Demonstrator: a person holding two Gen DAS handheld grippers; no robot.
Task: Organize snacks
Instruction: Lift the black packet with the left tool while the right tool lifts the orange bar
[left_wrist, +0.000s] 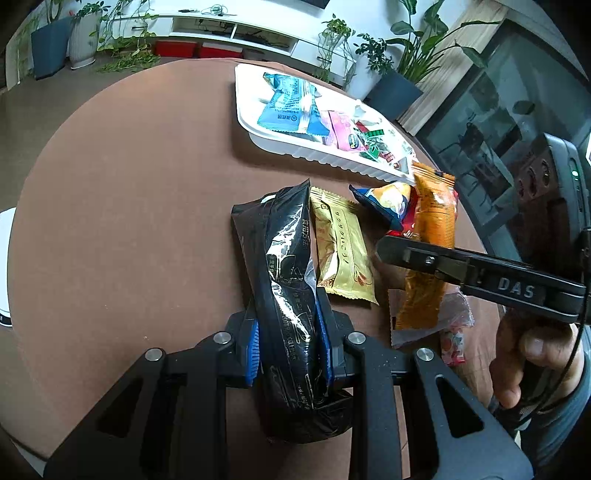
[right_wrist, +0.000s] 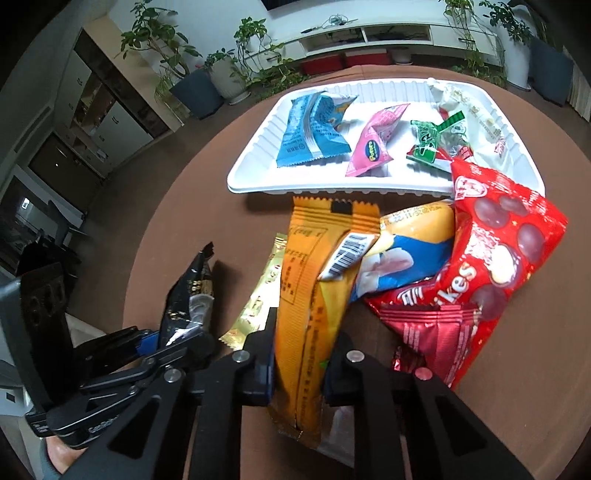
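Observation:
My left gripper (left_wrist: 290, 347) is shut on a long black snack packet (left_wrist: 286, 280), which points away along the fingers above the brown table. My right gripper (right_wrist: 299, 369) is shut on a long orange snack packet (right_wrist: 314, 295); it also shows in the left wrist view (left_wrist: 430, 229). A white ribbed tray (right_wrist: 255, 162) lies at the far side and holds blue (right_wrist: 310, 129), pink (right_wrist: 373, 144), green (right_wrist: 428, 144) and white packets. A gold packet (left_wrist: 341, 247), a blue-yellow packet (right_wrist: 410, 251) and a red candy bag (right_wrist: 495, 258) lie between the grippers and the tray.
The round brown table (left_wrist: 129, 221) ends close at the left and near edges. A small red packet (right_wrist: 432, 328) lies under the red bag. Potted plants (left_wrist: 399, 74), a white low cabinet (left_wrist: 229, 29) and a dark glass cabinet (left_wrist: 498, 122) stand beyond the table.

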